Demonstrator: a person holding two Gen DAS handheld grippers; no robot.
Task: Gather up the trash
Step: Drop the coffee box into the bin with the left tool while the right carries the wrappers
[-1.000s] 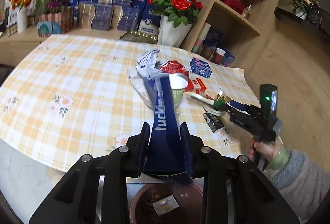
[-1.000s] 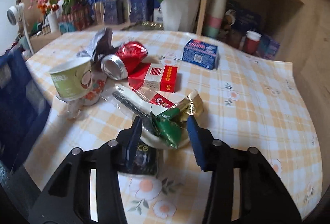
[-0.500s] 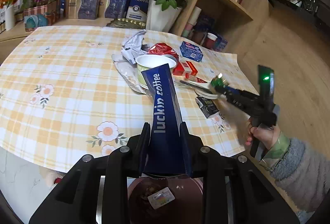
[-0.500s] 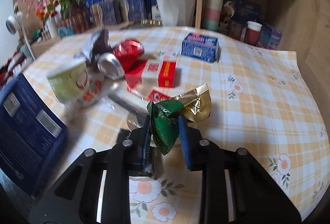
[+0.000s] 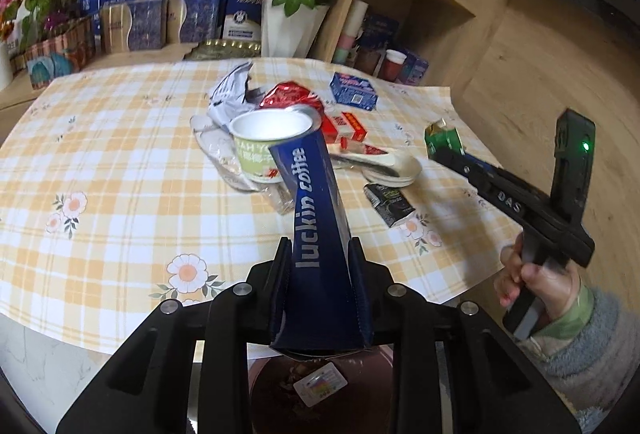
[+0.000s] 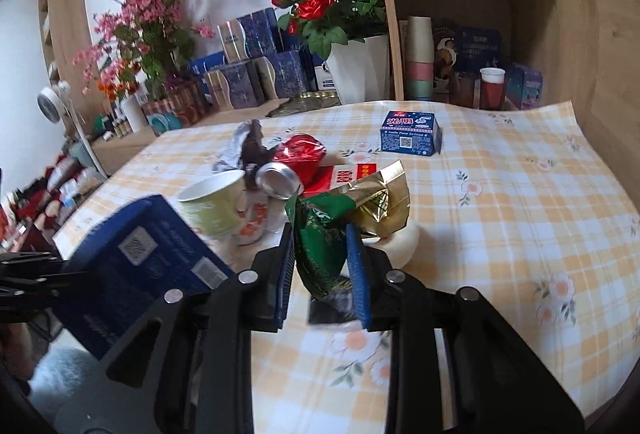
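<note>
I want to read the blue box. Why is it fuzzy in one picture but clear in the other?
Right wrist view: the blue coffee box sits near the edge, smeared by blur. Left wrist view: it stands centred and sharp, so its white lettering reads clearly.

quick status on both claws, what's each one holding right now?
Left claw: shut on the blue luckin coffee carton.
Right claw: shut on the green and gold foil wrapper.

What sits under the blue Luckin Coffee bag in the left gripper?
Below the blue paper bag is a dark round bin holding a white label; the left gripper hides its rim.
</note>
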